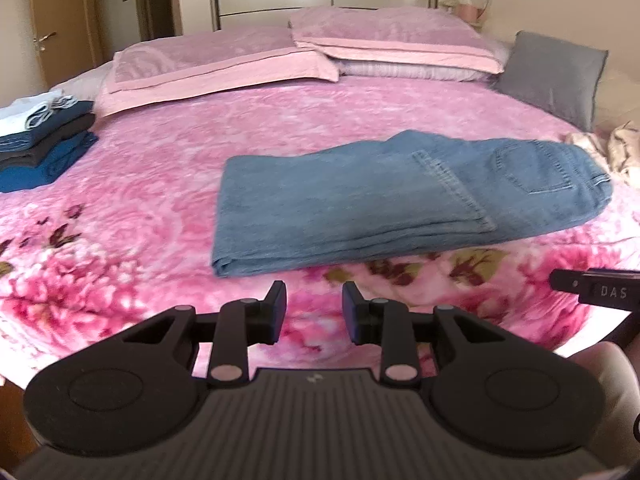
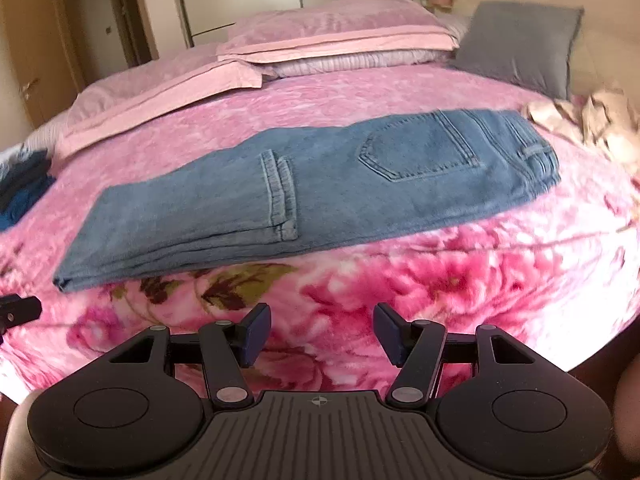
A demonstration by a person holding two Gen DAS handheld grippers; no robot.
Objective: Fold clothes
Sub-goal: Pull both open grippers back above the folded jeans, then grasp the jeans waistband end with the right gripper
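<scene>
A pair of blue jeans (image 1: 400, 196) (image 2: 304, 192) lies flat on the pink floral bedspread (image 1: 140, 216) (image 2: 460, 272), folded lengthwise, with the legs doubled back so the hems rest mid-way. The waistband points right, the fold left. My left gripper (image 1: 314, 310) hovers open just short of the jeans' near left corner, holding nothing. My right gripper (image 2: 322, 334) stands open in front of the jeans' near edge, also holding nothing. The tip of the right gripper (image 1: 592, 286) shows at the right edge of the left wrist view.
A stack of folded dark and blue clothes (image 1: 36, 140) sits at the bed's left side. Crumpled beige garments (image 2: 588, 116) lie at the right. Pink pillows (image 1: 304, 48) and a grey cushion (image 2: 520, 44) line the head of the bed.
</scene>
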